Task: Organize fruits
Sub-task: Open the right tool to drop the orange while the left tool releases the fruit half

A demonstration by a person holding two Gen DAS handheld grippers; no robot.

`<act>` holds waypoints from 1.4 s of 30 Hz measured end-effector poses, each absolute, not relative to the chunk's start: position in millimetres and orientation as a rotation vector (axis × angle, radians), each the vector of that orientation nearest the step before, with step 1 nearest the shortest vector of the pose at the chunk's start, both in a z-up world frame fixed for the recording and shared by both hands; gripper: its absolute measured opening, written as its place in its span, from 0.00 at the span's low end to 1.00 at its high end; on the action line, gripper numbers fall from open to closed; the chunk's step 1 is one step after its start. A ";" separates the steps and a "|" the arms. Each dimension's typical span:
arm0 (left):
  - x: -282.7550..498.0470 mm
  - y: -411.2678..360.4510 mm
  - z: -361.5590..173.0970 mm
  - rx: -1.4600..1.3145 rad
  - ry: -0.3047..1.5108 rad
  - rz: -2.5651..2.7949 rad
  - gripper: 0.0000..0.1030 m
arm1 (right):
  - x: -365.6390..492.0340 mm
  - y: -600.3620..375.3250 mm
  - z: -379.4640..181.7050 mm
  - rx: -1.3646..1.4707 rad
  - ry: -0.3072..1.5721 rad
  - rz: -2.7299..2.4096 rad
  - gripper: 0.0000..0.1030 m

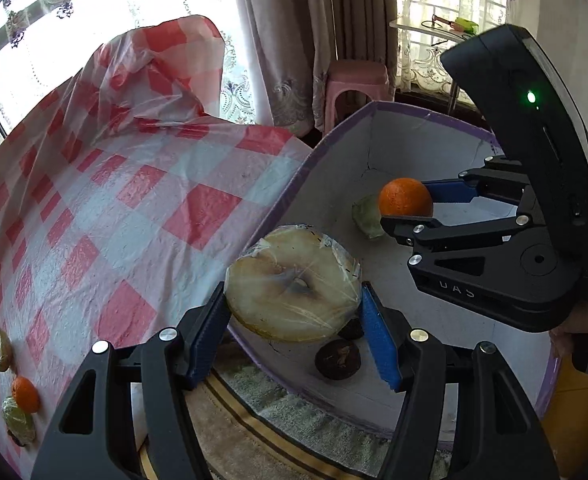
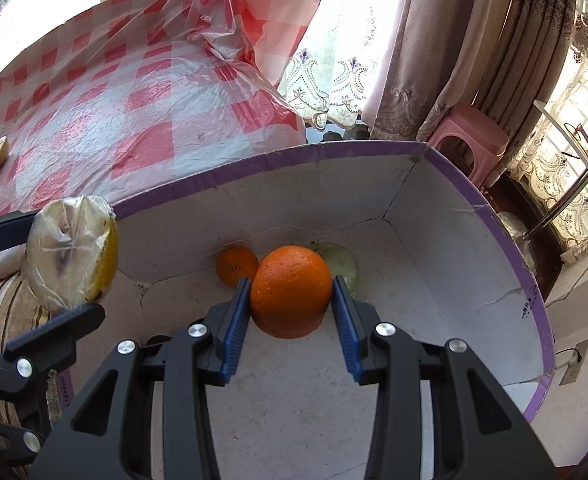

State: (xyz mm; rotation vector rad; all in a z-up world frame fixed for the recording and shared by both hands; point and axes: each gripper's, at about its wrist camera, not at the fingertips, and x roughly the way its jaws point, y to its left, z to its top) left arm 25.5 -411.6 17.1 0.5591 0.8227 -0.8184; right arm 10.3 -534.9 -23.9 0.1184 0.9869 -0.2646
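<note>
My left gripper (image 1: 294, 316) is shut on a plastic-wrapped half fruit (image 1: 294, 284) with its pale cut face up, held over the near rim of a white box with a purple edge (image 1: 334, 132). My right gripper (image 2: 291, 308) is shut on an orange (image 2: 291, 290) inside the same box (image 2: 490, 216). On the box floor lie a smaller orange (image 2: 235, 266), a pale green wrapped fruit (image 2: 342, 264) and two dark round fruits (image 1: 338, 358). The wrapped half fruit (image 2: 69, 252) shows at the left of the right wrist view.
A table under a red-checked plastic cloth (image 1: 133, 200) stands left of the box, with an orange (image 1: 25, 394) and two wrapped fruit pieces (image 1: 1, 346) near its edge. A pink stool (image 1: 356, 80), curtains and a striped rug (image 1: 253, 440) lie around.
</note>
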 end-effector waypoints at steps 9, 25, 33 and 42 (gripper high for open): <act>28.3 -442.6 -13.2 0.712 0.876 -0.825 0.60 | 22.8 -546.3 -49.0 0.111 1.097 -0.264 0.40; 42.2 -466.1 -52.4 0.859 0.943 -0.762 0.61 | 43.3 -546.5 -76.4 0.139 1.237 -0.248 0.40; 34.1 -478.2 -63.6 0.959 0.914 -0.710 0.61 | 45.4 -561.1 -84.4 0.203 1.272 -0.252 0.40; 27.4 -478.0 -65.8 0.972 0.909 -0.705 0.63 | 49.3 -571.8 -94.2 0.221 1.277 -0.253 0.43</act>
